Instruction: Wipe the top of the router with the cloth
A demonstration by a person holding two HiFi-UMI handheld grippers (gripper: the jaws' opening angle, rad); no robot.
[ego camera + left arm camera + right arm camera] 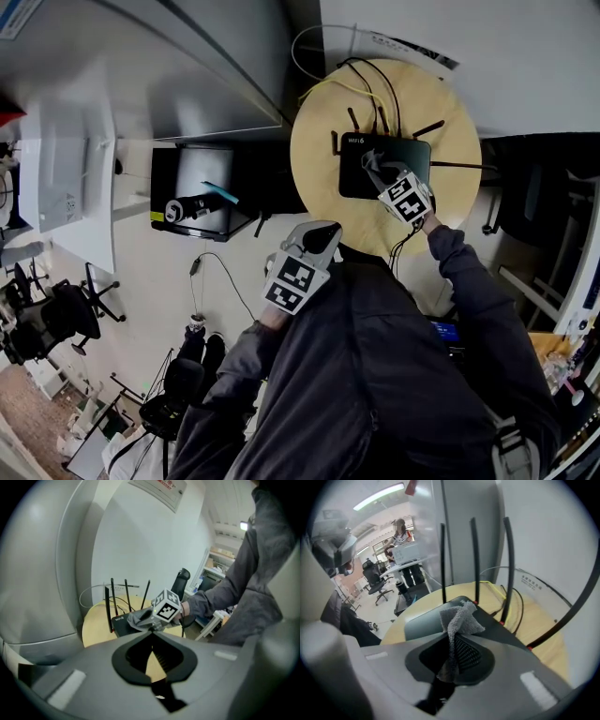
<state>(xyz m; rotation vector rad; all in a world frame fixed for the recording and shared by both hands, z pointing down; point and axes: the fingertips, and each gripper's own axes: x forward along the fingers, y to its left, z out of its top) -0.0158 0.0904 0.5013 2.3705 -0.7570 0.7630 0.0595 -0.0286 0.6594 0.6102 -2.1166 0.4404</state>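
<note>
Right tool (457, 620): jaws clamped on the cloth (461, 618), pinching one fold of it; in the head view this tool (375, 169) sits over the router, angled down at its top.

Cloth: grey and nubbly; the loose, bunched end sticks out past the tips and rests on the router's surface; gripped this way, probably, so that fabric and not hard tool meets the casing.

Router (412, 155): black and flat; it lies on the far half of the counter (319, 159); its glossy top (422, 620) shows just beyond the cloth.

Antennas (474, 559): thin and black, upright along the router's back edge; a stroke that way would likely have to stop short of them.

Cables (375, 80): they run off the back of the counter toward the wall, clear of the cloth.

Left tool (319, 234): jaws together with nothing between them (151, 632); it is held off the near edge of the counter, pointing at the router; idle, apparently, since the router's own weight should steady it.

Step in hand: wiping looks under way; how much of the top is done cannot be told.
</note>
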